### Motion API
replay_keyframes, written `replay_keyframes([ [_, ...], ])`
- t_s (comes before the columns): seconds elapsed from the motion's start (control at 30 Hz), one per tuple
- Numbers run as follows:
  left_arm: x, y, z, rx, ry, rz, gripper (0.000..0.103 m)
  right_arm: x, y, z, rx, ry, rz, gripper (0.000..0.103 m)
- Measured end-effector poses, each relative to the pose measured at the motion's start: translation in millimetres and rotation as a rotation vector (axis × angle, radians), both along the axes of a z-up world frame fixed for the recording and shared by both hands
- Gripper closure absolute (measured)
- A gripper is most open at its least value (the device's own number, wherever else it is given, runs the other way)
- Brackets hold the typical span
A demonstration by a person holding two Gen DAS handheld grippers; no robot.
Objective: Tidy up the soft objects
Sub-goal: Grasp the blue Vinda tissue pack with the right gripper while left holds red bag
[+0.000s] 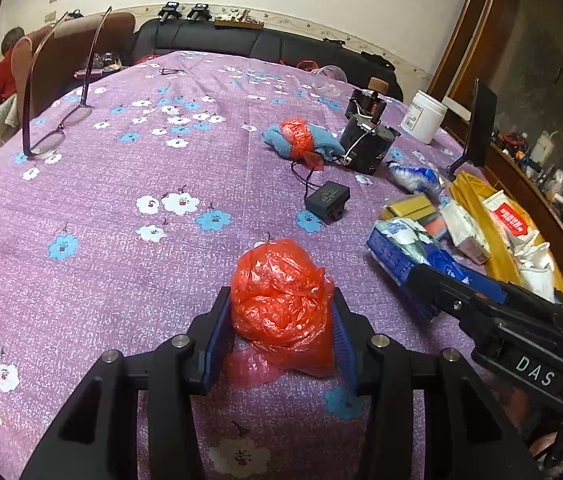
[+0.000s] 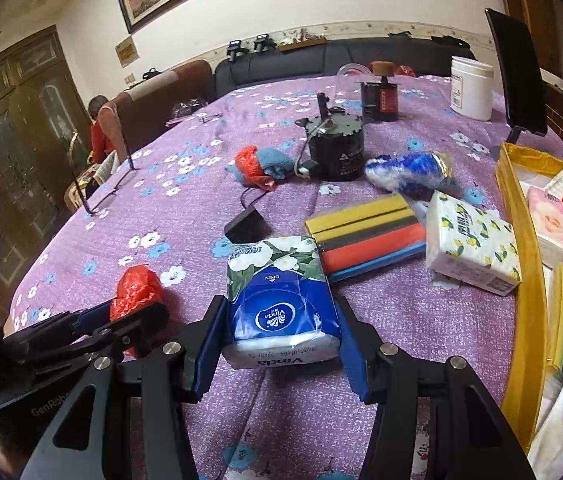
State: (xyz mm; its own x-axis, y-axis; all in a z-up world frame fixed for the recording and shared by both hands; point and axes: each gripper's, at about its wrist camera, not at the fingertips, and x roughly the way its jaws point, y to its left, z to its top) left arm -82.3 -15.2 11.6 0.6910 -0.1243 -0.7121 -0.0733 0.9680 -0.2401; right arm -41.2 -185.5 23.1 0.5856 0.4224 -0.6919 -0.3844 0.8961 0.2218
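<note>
left gripper (image 1: 281, 328) clamped on red bag (image 1: 281, 300) | right gripper (image 2: 281, 340) clamped on tissue pack (image 2: 277, 300) | eyeglasses (image 1: 57, 132) upper left, lenses clear in left view only

"Vinda" and "OPEN" on tissue pack (image 2: 281, 312), "DAS" on right gripper (image 1: 529, 376)

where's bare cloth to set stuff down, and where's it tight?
Free: the purple floral tablecloth between the upturned eyeglasses and the crumpled red plastic bag; also the far stretch before the black sofa. Crowded: from the black motor across the tissue packs to the yellow box.
</note>
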Motion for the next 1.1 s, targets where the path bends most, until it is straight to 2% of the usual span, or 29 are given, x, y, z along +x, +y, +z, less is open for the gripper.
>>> replay_keyframes([
  [0.2, 2.0, -0.6, -0.2, 0.016, 0.009, -0.013, 0.058, 4.4, -2.0, -3.2, -0.013, 0.03, -0.028, 0.046],
  [0.4, 2.0, -2.1, -0.5, 0.024, 0.011, -0.02, 0.058, 2.8, -5.6, -1.5, 0.005, 0.018, -0.032, 0.046],
  [0.57, -0.3, -4.2, -0.1, 0.038, 0.006, 0.014, 0.058, -4.2, -3.3, 2.7, 0.019, -0.024, 0.006, 0.046],
  [0.7, -2.0, 3.9, -0.3, 0.004, 0.002, 0.053, 0.058, -1.4, 2.3, 0.7, 0.01, -0.005, 0.031, 0.046],
  [0.8, -2.1, 0.5, 0.5, 0.028, 0.004, 0.068, 0.058, -0.4, 4.3, 0.2, 0.014, 0.006, 0.051, 0.046],
  [1.0, -8.1, 10.2, 0.1, 0.006, -0.009, 0.132, 0.058, -5.8, -6.0, 5.5, 0.07, -0.011, 0.053, 0.046],
  [1.1, -10.7, 5.0, 2.3, 0.061, -0.012, 0.156, 0.058, -11.1, -20.6, 10.2, 0.122, -0.014, 0.051, 0.046],
])
